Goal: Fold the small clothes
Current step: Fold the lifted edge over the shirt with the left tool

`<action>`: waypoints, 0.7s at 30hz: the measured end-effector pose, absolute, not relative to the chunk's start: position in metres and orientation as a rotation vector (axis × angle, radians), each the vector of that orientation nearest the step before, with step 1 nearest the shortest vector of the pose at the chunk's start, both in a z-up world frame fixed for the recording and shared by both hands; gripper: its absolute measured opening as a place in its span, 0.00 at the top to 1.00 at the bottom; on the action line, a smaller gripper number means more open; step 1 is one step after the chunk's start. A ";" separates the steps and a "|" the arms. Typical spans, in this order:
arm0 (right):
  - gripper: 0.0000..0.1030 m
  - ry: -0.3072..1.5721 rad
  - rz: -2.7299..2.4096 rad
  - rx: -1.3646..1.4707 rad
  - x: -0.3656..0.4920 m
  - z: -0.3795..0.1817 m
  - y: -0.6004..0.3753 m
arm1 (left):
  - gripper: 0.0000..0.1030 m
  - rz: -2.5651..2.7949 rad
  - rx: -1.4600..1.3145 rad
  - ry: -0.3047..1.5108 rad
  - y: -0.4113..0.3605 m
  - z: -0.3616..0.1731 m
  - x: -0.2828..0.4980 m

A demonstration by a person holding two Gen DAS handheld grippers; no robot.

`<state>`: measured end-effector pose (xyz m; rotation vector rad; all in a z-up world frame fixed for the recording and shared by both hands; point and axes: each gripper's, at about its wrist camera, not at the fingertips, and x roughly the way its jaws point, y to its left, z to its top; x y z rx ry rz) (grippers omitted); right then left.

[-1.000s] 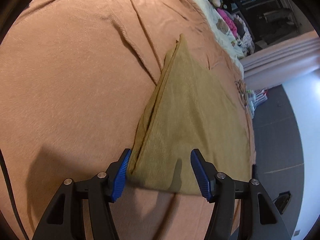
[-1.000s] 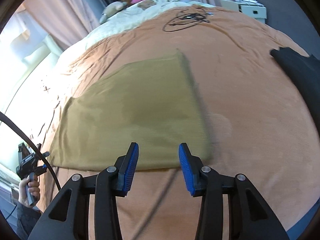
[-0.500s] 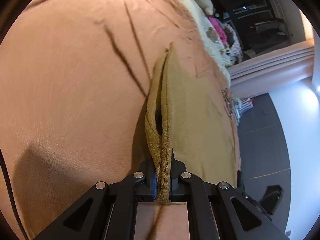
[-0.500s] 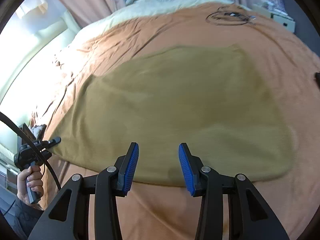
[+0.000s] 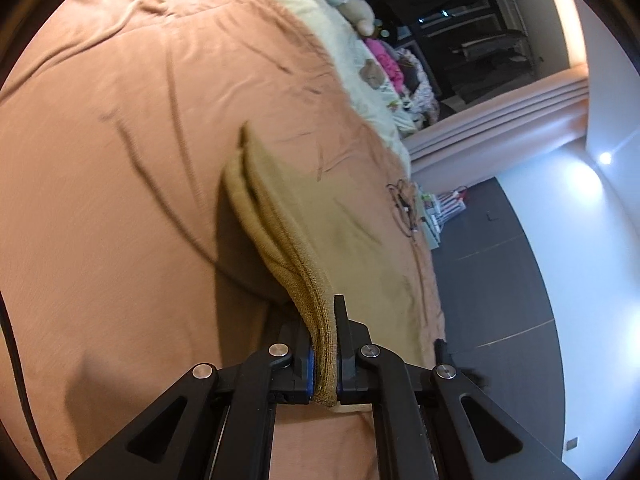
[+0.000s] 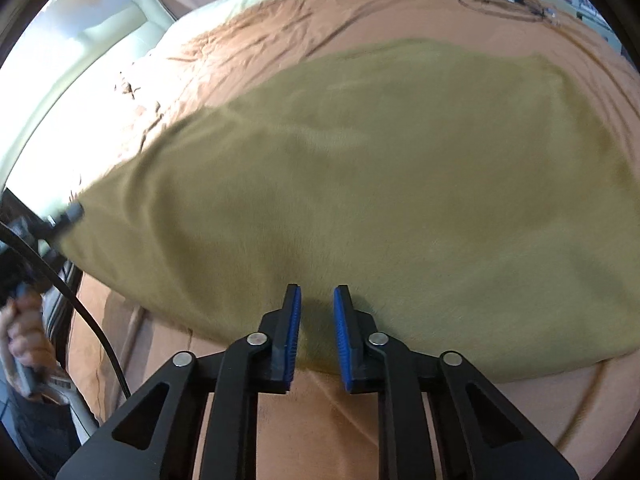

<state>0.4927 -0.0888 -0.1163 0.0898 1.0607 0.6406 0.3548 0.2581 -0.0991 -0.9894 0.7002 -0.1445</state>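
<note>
Your left gripper (image 5: 325,364) is clamped on the near corner of the folded olive-tan knit cloth (image 5: 332,232), lifting it off the peach-brown bedspread (image 5: 100,200). Your right gripper (image 6: 316,332), jaws apart and holding nothing, hovers over the cloth's near edge.

Olive cloth (image 6: 380,200) motion-blurred, right side cut off by frame edge

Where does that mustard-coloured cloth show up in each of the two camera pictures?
Left wrist view: the mustard cloth runs from centre down to the bottom middle, its folded edge pinched in the left gripper.
Right wrist view: the cloth fills the middle, the right gripper open over its near edge.
Shared landmark: the coiled black cable on the orange blanket.
</note>
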 end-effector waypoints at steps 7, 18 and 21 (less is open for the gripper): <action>0.91 1.072 0.662 0.140 0.500 -0.122 -0.096 | 0.94 -0.215 -0.919 0.686 0.234 -0.057 0.382; 0.91 1.002 0.664 0.190 0.497 -0.105 -0.136 | 0.94 -0.309 -0.809 0.695 0.182 -0.011 0.422; 0.90 0.972 0.661 0.222 0.495 -0.098 -0.156 | 0.94 -0.340 -0.781 0.705 0.164 -0.003 0.434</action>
